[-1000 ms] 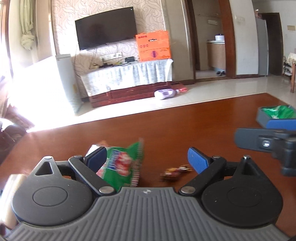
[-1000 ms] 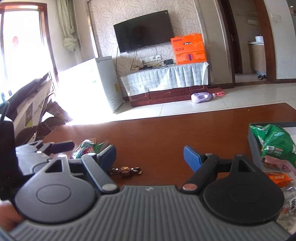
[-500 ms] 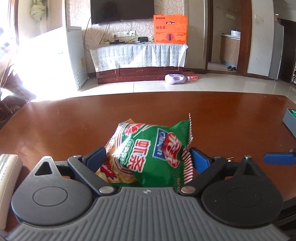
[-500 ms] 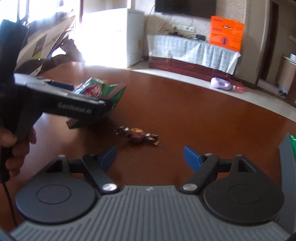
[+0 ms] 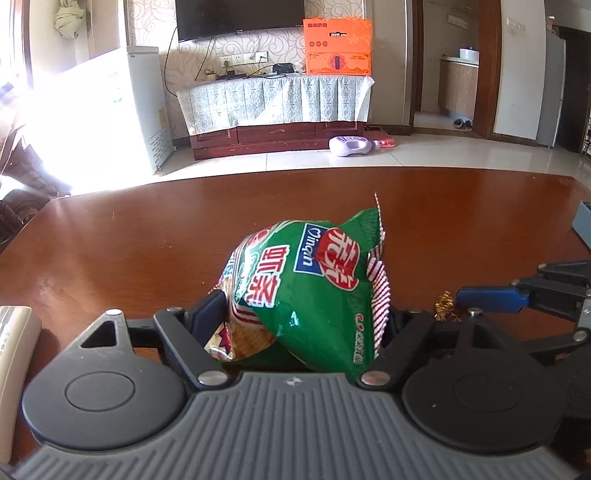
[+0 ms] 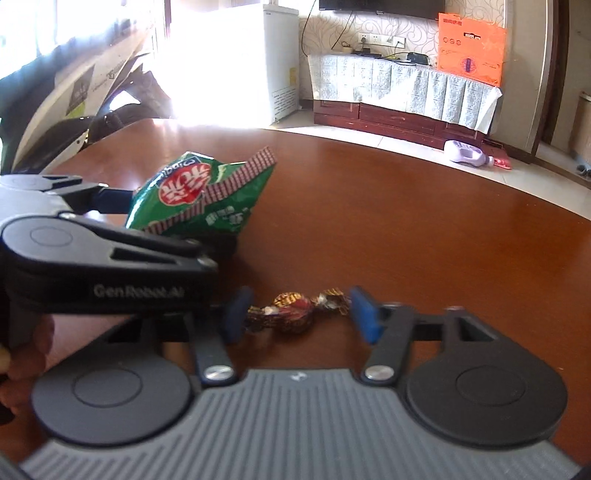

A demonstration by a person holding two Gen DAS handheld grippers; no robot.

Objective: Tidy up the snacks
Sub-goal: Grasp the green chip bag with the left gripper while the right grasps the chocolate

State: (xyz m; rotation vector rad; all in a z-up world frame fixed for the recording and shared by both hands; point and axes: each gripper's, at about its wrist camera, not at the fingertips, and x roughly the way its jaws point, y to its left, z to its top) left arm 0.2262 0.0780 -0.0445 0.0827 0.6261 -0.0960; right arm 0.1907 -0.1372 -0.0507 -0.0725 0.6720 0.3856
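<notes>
Closing on two snacks at once, both sets of jaws are seen narrowing: the left gripper [image 5: 301, 317] has the green snack bag [image 5: 310, 291] between its pads, apparently pressed at both flanks, while the right gripper [image 6: 299, 314] straddles the wrapped candy [image 6: 295, 314], pads not yet touching. The candy's long axis is laid crosswise on the tabletop [image 6: 424, 229], running pad to pad.

Living room: patterned wall [image 5: 332, 9] with television [image 5: 240, 16], cloth-draped wooden cabinet [image 5: 275, 110] bearing an orange box [image 5: 338, 46], pale tiled floor [image 5: 406, 157], white freezer [image 5: 142, 107] in window glare.
</notes>
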